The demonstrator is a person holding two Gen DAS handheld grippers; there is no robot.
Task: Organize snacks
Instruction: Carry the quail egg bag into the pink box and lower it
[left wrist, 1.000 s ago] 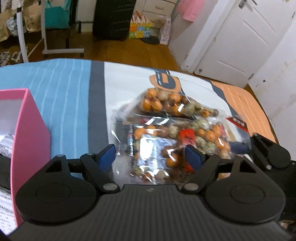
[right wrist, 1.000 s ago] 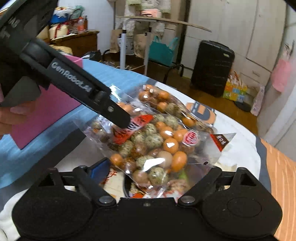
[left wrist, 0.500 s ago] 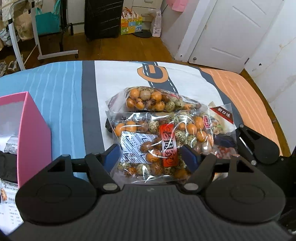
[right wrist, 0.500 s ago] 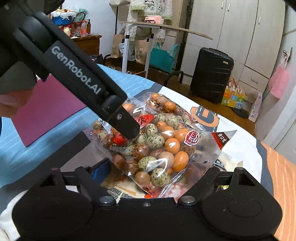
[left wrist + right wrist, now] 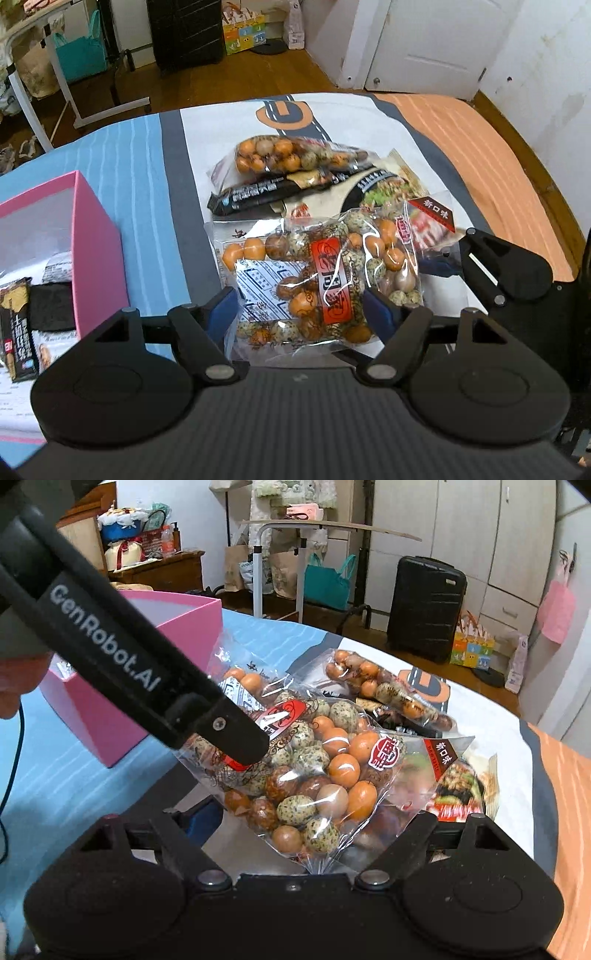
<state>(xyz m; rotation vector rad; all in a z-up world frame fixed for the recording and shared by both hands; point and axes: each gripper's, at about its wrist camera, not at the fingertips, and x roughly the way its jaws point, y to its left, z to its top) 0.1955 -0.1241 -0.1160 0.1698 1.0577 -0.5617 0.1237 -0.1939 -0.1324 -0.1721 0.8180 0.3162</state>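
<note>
crinkly clear bag [image 5: 321, 284] of round glossy speckled nuts.

Clear glossy plastic bag [image 5: 317, 284] of smooth, shiny coated nuts at centre frame; matt black plastic gripper [image 5: 301, 314] bodies with blue pads below; matt pink cardboard box [image 5: 98, 236] at left; striped woven cloth cover [image 5: 122, 162]; varnished wood floor [image 5: 207, 85] at top.

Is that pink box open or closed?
Open: the pink box has no lid on top, and snack packets show inside it in the left wrist view.
</note>
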